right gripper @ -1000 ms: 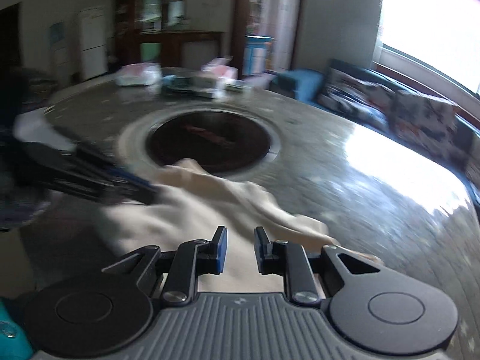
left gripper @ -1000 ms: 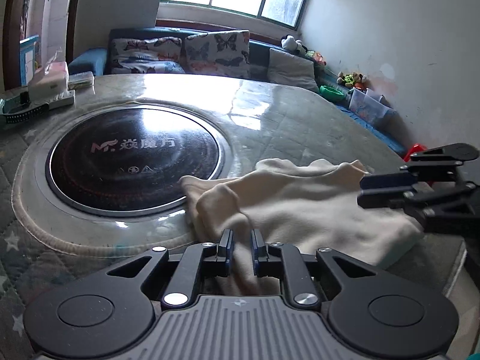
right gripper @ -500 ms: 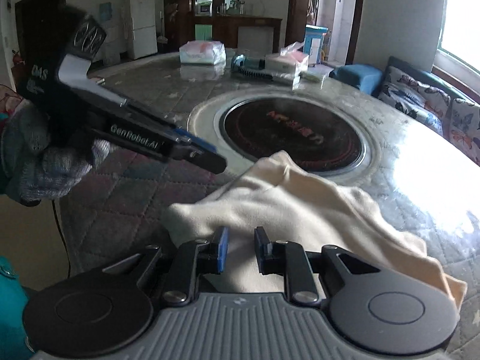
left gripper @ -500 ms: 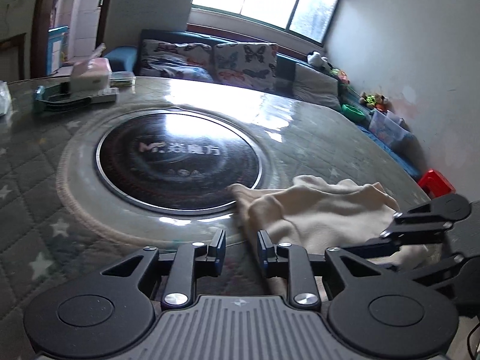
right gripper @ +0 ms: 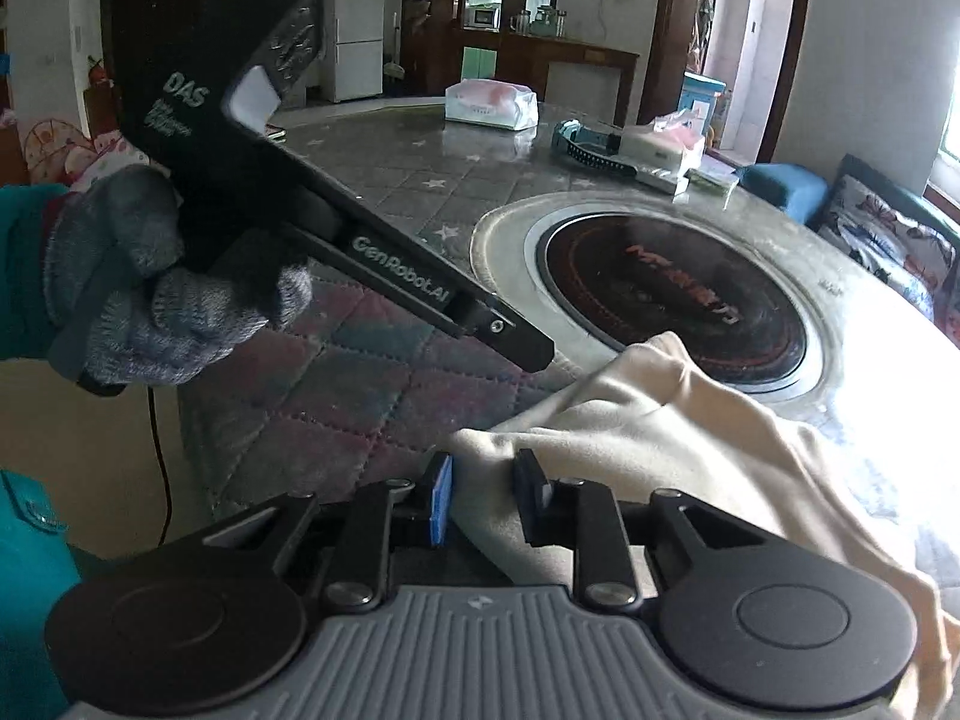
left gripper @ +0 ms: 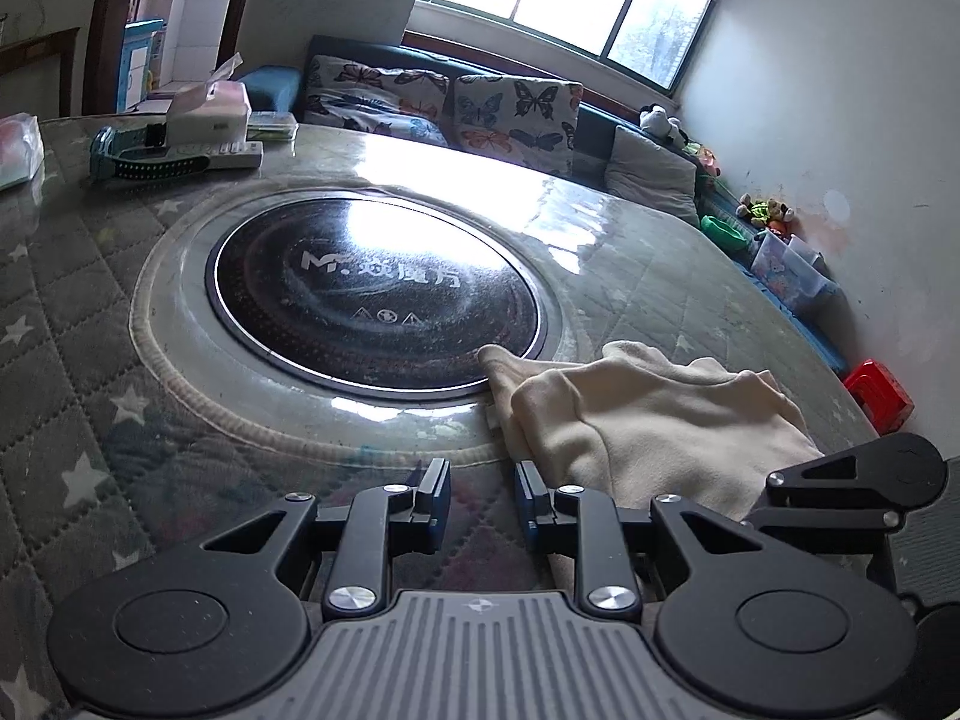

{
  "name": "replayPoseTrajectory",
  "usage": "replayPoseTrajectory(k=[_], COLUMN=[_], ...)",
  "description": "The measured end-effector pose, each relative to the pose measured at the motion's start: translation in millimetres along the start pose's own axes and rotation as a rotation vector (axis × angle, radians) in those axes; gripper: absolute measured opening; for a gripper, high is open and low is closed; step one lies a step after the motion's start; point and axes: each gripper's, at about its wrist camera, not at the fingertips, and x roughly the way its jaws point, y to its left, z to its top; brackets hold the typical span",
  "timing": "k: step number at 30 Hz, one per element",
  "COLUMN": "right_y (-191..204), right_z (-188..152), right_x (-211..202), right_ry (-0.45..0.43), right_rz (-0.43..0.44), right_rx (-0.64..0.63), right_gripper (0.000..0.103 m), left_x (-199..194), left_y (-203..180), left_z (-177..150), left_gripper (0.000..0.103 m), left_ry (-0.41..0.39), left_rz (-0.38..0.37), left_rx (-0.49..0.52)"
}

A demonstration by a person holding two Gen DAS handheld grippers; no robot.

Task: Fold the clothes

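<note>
The left gripper (left gripper: 480, 501) has its jaws parted with nothing between them, just quilted table cover (left gripper: 72, 324) showing through the gap, and the cream garment (left gripper: 648, 420) starts right beside its right finger without being pinched. The right gripper (right gripper: 483, 501) is a different story: its jaws are opening, and a fold of the garment (right gripper: 660, 450) sits right in the gap, though the pads don't look pressed on it. The garment is lying bunched on the near right part of the round table, its far corner touching the rim of the black glass cooktop (left gripper: 372, 294) sunk in the middle. How it's folded is hard to read, it's mostly lumps and creases, and its near edge is cut off behind the gripper bodies in both views. From the left wrist view you only get a dark slab of the right gripper poking in at the lower right, fingers hidden. The right wrist view gives way more: the whole left gripper from the side, held in a grey knit-gloved hand (right gripper: 150, 294) with a teal sleeve (right gripper: 24, 276), tip hovering just above the garment's left edge. Far side of the table has a tissue box (left gripper: 207, 111) and a teal brush-looking thing (left gripper: 150, 153), can't make out exactly what. Window glare washes out the table's right side.
</note>
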Motion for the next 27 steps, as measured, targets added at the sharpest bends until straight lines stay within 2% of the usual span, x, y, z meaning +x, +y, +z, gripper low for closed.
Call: replayPoseTrajectory(k=[4, 6, 15, 16, 18, 20, 27], right_y=[5, 10, 31, 32, 27, 19, -10], right_z=[4, 7, 1, 1, 3, 4, 10], right_x=[-5, -9, 16, 17, 16, 12, -10], right_ry=[-0.004, -0.012, 0.020, 0.017, 0.012, 0.001, -0.075], right_rz=[-0.015, -0.027, -0.082, -0.085, -0.092, -0.081, -0.038], right_rx=[-0.041, -0.080, -0.220, -0.221, -0.192, -0.143, 0.037], right_gripper=[0.026, 0.037, 0.040, 0.038, 0.025, 0.016, 0.011], left_x=[0, 0, 1, 2, 3, 4, 9], left_y=[1, 1, 2, 2, 4, 7, 10], left_z=[0, 1, 2, 1, 1, 2, 6], left_gripper=[0.034, 0.034, 0.038, 0.039, 0.042, 0.044, 0.048], left_ry=[0.008, 0.010, 0.031, 0.037, 0.049, 0.053, 0.070], left_rz=[0.000, -0.003, -0.018, -0.019, -0.030, -0.048, -0.123], left_rx=[-0.018, -0.029, -0.097, -0.108, -0.155, -0.208, -0.381])
